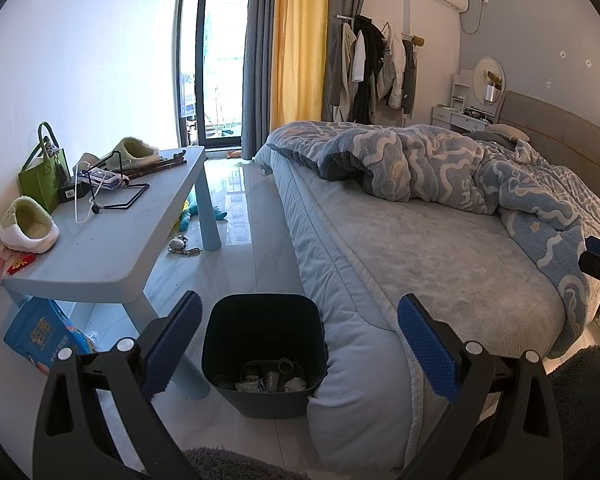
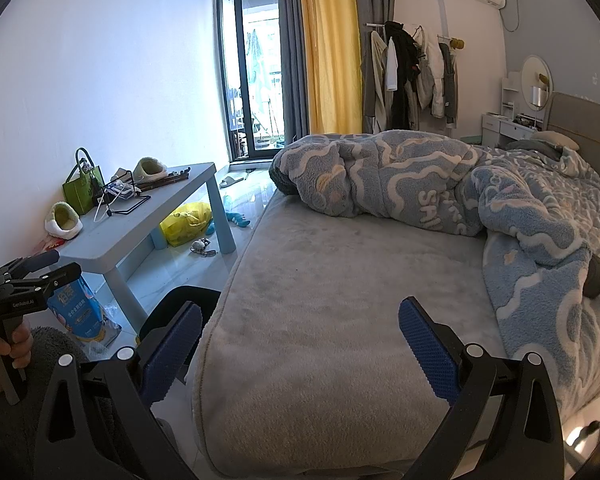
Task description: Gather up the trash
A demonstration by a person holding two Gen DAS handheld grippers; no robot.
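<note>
A dark bin (image 1: 260, 320) stands on the floor against the bed's corner, with crumpled paper and wrappers (image 1: 274, 378) at its bottom. My left gripper (image 1: 300, 304) hovers open just above and before it, nothing between the blue pads (image 1: 172, 344). In the right wrist view only the bin's rim (image 2: 180, 300) shows behind the left finger. My right gripper (image 2: 300, 306) is open and empty over the grey bed sheet (image 2: 320, 300). A hand (image 2: 0, 356) holds the left gripper's (image 2: 48, 266) handle at the left edge.
A low blue table (image 1: 112, 248) carries slippers, a green bag (image 1: 42, 176) and a hanger. Under it lie a blue packet (image 1: 40, 336), a yellow bag (image 2: 188, 220) and small floor items (image 1: 180, 246). A rumpled blue blanket (image 1: 480, 172) covers the bed's far half.
</note>
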